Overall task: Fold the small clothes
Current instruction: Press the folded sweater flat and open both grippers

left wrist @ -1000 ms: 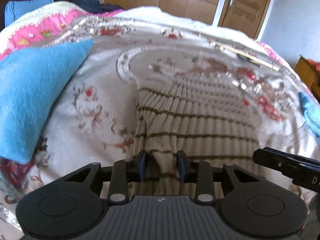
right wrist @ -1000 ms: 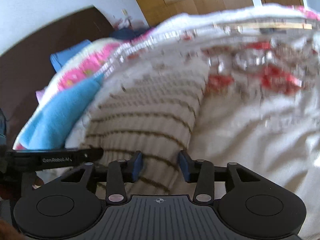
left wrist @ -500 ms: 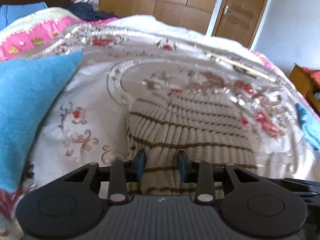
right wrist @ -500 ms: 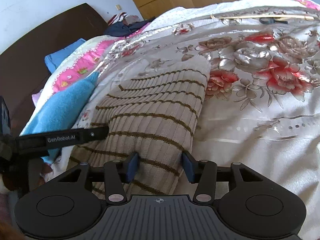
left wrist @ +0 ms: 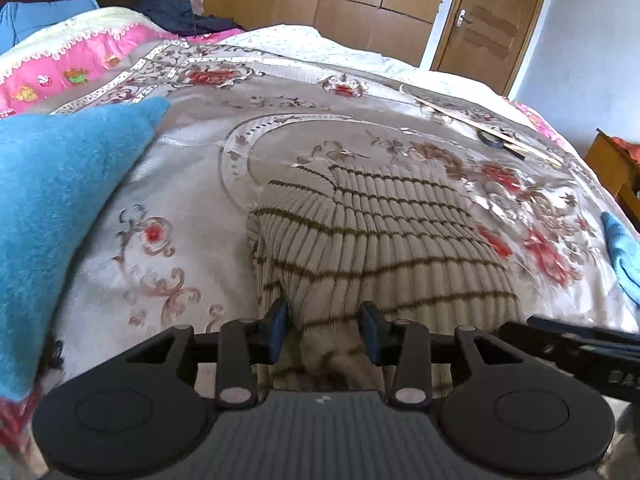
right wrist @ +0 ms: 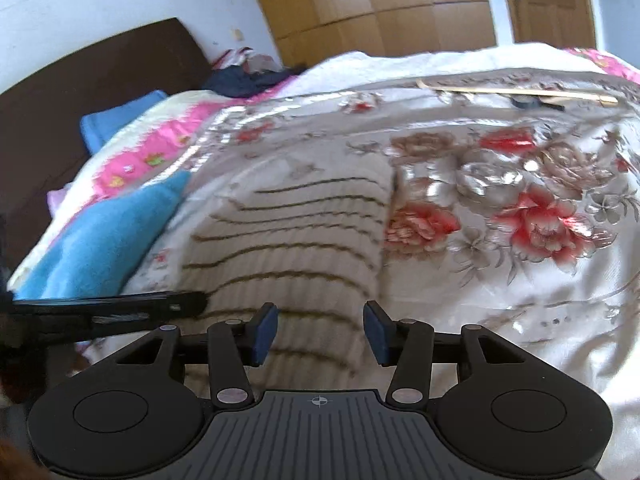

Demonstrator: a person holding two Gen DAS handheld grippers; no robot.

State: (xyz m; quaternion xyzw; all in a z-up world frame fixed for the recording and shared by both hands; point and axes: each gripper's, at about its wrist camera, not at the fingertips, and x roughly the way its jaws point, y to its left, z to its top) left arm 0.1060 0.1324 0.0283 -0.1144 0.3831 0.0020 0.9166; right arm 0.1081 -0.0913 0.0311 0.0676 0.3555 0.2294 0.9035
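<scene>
Bedspread [left wrist: 192, 184]: satin-like, glossy, pale grey-cream, printed with red and brown roses and scrollwork; covers the whole work surface. A pink quilt [left wrist: 80, 56] with small printed motifs lies along its far left edge.

Blue blanket [left wrist: 52, 208]: fuzzy, thick, turquoise, heaped at the left of the bedspread, one corner pointing toward the centre. Well apart from the garment.

Striped sweater [left wrist: 380, 232]: the task item, a small ribbed knit, cream with thin olive-brown horizontal stripes. It lies in the middle of the bedspread, roughly rectangular, long axis running away from both cameras. In the left wrist view its left side is doubled over in a raised, rounded fold, and the stripes bend into a V where the layers meet. Surface otherwise fairly flat; right edge straight in the right wrist view [right wrist: 296, 248], though that frame is motion-blurred.

Wooden stick [left wrist: 480, 124]: thin, pale, lying diagonally near the far edge of the bedspread, with a small dark ring beside it.

Left gripper [left wrist: 324, 332]: blue-padded jaws apart, straddling the near end of the sweater; a bunched ridge of knit sits between them, not pinched.

Right gripper [right wrist: 320, 332]: jaws wide apart over the sweater's near right part, holding nothing; contact with the cloth cannot be judged.
</scene>
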